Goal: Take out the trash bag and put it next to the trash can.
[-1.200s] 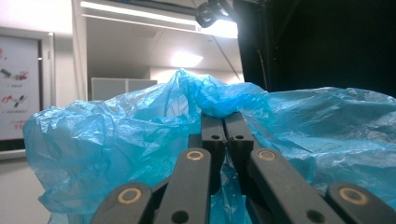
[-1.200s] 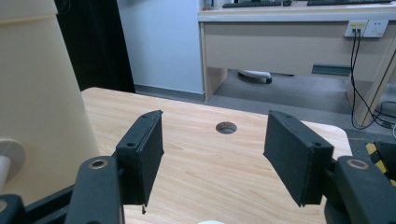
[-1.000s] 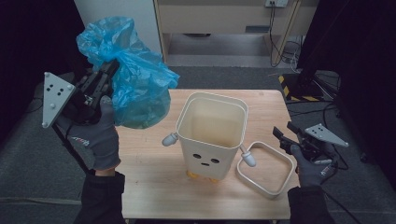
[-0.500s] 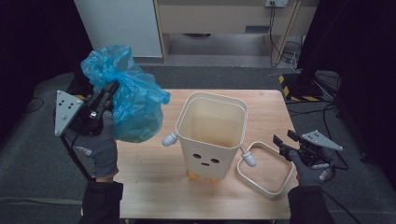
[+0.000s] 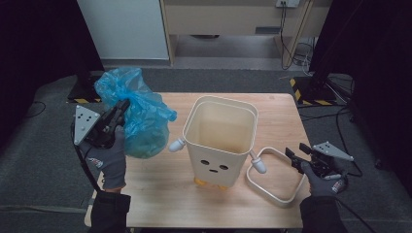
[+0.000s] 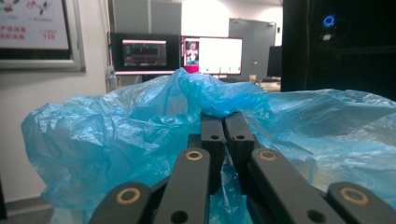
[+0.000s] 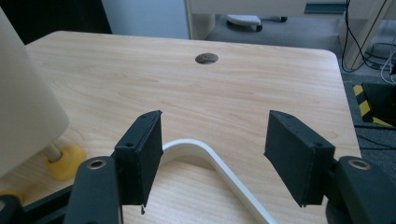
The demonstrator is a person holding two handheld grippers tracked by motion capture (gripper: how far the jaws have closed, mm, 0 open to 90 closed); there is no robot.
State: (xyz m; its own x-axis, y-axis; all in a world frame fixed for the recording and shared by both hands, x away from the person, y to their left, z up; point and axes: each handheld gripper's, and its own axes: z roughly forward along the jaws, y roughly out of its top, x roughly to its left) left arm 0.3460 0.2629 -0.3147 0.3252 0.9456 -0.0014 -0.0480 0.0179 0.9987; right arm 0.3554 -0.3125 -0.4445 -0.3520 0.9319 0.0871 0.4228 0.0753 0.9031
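We hold the blue bag (image 5: pixel 138 121) above the table's (image 5: pixel 165 194) 9 o'clock edge, beside the bin (image 5: pixel 221 138), ready to line it. The left tool (image 5: pixel 119 110) is clamped on a fold of the film (image 6: pixel 140 135). The ring frame (image 5: pixel 274 177) lies off the bin at its 4 o'clock, leaving the mouth free. The right tool (image 7: pixel 212 154) waits over that frame, jaws spread wide.

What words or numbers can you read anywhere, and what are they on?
None can be read.
Wall poster: red writing, too blurred to read.
Two screens behind the blue bag: pictures and marks, too small to read.
Bin: just a dotted face, no letters.
Left gripper and right gripper: no labels.
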